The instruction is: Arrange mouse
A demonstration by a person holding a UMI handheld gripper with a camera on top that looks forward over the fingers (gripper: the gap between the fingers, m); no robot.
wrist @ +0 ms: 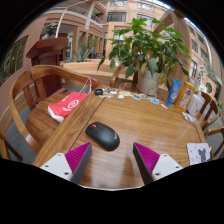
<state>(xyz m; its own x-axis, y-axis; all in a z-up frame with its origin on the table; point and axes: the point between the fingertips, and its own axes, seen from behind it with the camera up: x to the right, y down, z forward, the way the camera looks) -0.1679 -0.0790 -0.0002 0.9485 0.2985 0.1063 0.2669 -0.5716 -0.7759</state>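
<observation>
A black computer mouse (102,134) lies on the wooden table (150,120), just ahead of my fingers and slightly left of the midline. My gripper (112,160) is open, with the magenta pads (76,158) set wide apart and nothing between them but bare wood. The mouse rests on the table on its own, apart from both fingers.
A potted plant in a white pot (146,82) stands at the table's far side. A red and white pouch (68,104) lies on the wooden bench at the left. A paper with a dark print (199,152) lies at the right. Chairs (206,108) stand at the right.
</observation>
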